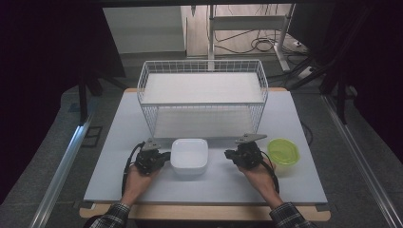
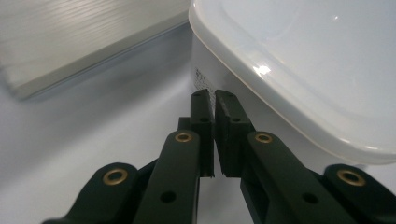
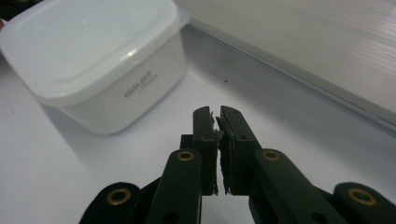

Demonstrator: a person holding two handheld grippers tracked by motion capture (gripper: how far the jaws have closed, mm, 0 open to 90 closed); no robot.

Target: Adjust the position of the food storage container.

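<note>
Container (image 1: 189, 154): white, square, rounded corners, translucent lid fitted (small printed label on one side wall). Left tongs (image 1: 166, 156) and right tongs (image 1: 228, 154) flank it, both clenched, empty.

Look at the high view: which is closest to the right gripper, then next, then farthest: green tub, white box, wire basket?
From the right gripper:
1. Green tub, just beside it, on the outer side.
2. White box, toward the middle.
3. Wire basket, at the table's back.

The pale grey tabletop (image 1: 119, 156) carries a white wire basket (image 1: 202, 95), a white square lidded plastic container (image 1: 189, 154) and a seemingly yellow-green round lidded tub (image 1: 283, 152).
</note>
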